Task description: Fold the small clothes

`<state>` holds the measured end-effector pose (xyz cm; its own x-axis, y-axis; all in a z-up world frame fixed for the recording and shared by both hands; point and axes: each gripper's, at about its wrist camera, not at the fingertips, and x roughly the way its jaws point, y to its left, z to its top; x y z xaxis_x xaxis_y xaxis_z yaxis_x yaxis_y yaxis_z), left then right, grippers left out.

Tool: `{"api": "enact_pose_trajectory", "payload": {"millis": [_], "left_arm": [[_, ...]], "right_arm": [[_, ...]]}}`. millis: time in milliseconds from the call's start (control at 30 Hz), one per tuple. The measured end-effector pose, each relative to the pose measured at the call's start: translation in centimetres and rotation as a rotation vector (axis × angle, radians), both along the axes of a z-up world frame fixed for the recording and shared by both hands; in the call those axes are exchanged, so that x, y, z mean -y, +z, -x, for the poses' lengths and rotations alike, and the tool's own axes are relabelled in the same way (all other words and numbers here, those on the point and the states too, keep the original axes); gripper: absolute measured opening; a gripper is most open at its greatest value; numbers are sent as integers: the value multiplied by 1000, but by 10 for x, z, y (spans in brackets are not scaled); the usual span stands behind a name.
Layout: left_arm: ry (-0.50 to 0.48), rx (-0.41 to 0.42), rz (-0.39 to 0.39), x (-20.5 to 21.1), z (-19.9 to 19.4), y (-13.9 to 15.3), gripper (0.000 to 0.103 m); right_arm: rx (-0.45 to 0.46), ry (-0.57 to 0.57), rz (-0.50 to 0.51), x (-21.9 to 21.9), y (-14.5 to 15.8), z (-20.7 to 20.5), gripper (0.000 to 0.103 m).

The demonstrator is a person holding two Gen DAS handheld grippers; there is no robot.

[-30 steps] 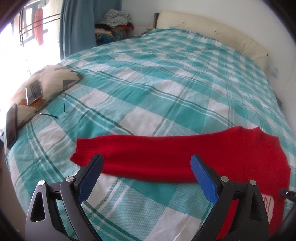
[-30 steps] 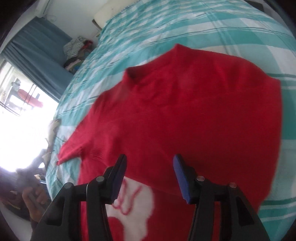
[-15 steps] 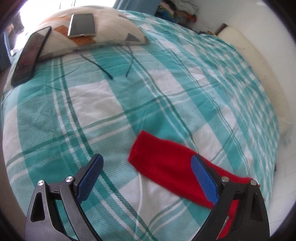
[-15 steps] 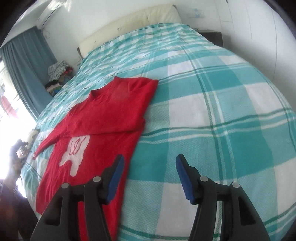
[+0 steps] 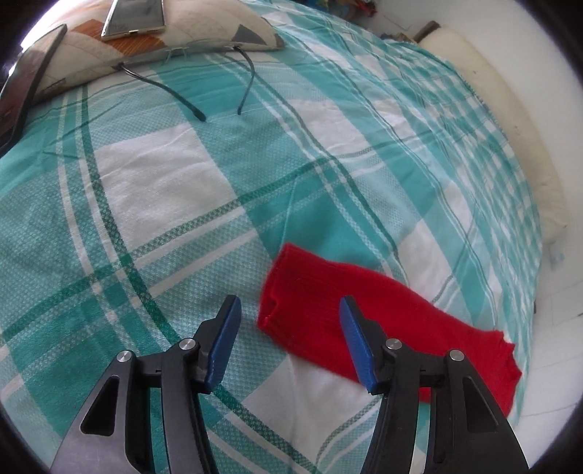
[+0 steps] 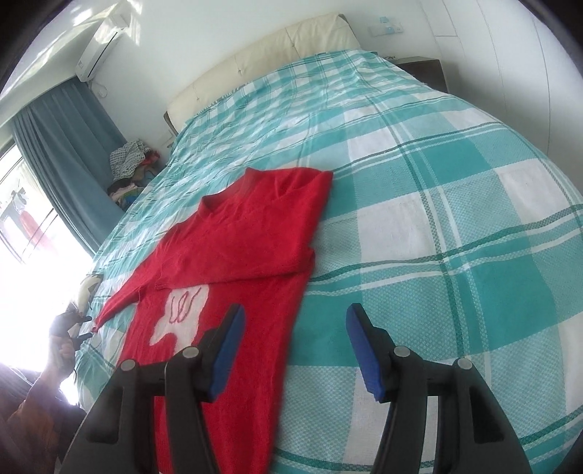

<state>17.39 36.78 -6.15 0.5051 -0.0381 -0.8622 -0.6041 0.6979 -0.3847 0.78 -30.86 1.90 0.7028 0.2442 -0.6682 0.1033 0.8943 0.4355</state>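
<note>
A small red sweater (image 6: 240, 233) with a white motif (image 6: 180, 310) lies flat on the teal checked bedspread (image 6: 437, 204). Its right sleeve is folded across the chest; its left sleeve (image 5: 349, 310) stretches out sideways. My left gripper (image 5: 289, 342) is open and empty, just above the cuff end of that sleeve, the cuff lying between the blue pads (image 5: 227, 342). My right gripper (image 6: 295, 346) is open and empty, above the sweater's right side edge near the hem.
A patterned cushion (image 5: 204, 25) with two phones (image 5: 133, 16) sits at the bed's far left corner, with dark cords (image 5: 164, 87) trailing from it. The cream headboard (image 6: 277, 47), a blue curtain (image 6: 62, 146) and a clothes pile (image 6: 131, 160) stand behind.
My left gripper has swung left along the outstretched sleeve to its cuff and narrowed somewhat. My right gripper has pulled back from over the chest to the sweater's right edge.
</note>
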Motion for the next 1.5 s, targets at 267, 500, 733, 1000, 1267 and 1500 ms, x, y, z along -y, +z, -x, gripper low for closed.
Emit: {"api": "enact_pose_trajectory", "payload": {"millis": [267, 500, 733, 1000, 1267, 1500], "left_arm": [[-49, -72, -75, 9, -10, -10, 3], [-143, 110, -334, 78, -12, 76, 2], [-583, 354, -438, 272, -53, 186, 2], [-960, 411, -442, 468, -57, 181, 2], [-1048, 219, -449, 532, -56, 97, 50], [-900, 234, -481, 425, -31, 108, 99]], "right_arm": [[2, -3, -23, 2, -1, -2, 58], [40, -12, -13, 4, 8, 3, 58], [67, -45, -72, 18, 15, 6, 58], [109, -67, -76, 30, 26, 16, 58], [125, -87, -81, 42, 30, 19, 58], [119, -119, -96, 49, 30, 23, 60]]}}
